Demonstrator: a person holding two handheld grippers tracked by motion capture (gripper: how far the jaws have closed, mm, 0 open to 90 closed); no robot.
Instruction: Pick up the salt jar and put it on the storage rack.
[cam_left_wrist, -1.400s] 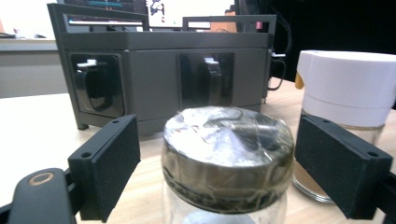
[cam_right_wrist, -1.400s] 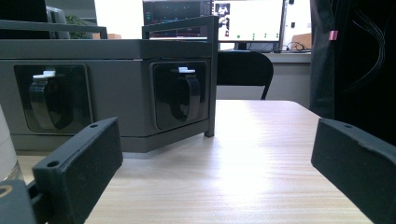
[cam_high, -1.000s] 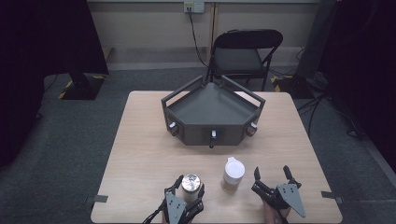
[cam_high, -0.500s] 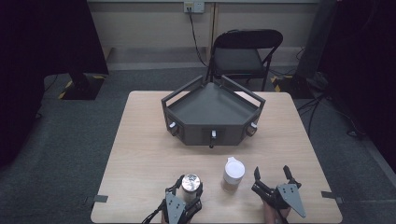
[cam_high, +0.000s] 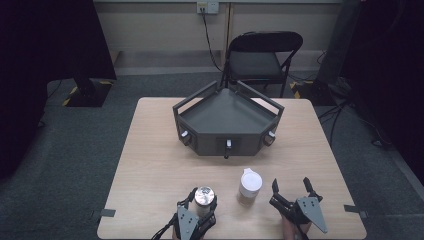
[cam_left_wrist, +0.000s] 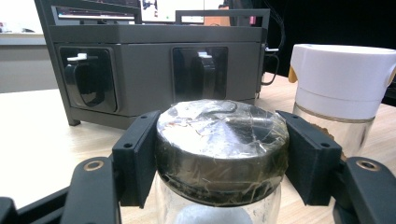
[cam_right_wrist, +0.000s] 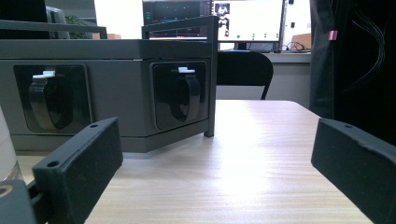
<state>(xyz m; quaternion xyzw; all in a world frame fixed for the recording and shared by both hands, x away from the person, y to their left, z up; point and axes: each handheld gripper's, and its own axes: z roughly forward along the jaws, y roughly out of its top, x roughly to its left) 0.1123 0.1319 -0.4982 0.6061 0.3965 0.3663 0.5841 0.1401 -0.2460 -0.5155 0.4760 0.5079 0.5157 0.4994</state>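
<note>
Left gripper (cam_high: 202, 209), bottom of the high view left of centre: jaws have just been closing and now clamp the foil-wrapped lid (cam_left_wrist: 222, 142) of a glass jar (cam_high: 204, 199). In the left gripper view both pads press the lid's sides, one each side, jar upright on the bench (cam_high: 150, 165). Jar sits near the bench's near edge, lower centre-left of frame.

Just right of it, apart from it: a second jar with a white cap (cam_high: 249, 186), upright, untouched. It stands between the two grippers.

Centre of frame, further back on the bench: grey angular box (cam_high: 227, 117) with rail frame on top and knobs on its front faces. Well apart from both jars.

Right gripper (cam_high: 291, 189), lower right of frame: jaws wide, nothing between them. Right gripper view shows bare bench between the pads, grey box ahead to the left.

Behind the bench, top centre: black folding chair (cam_high: 262, 60).
</note>
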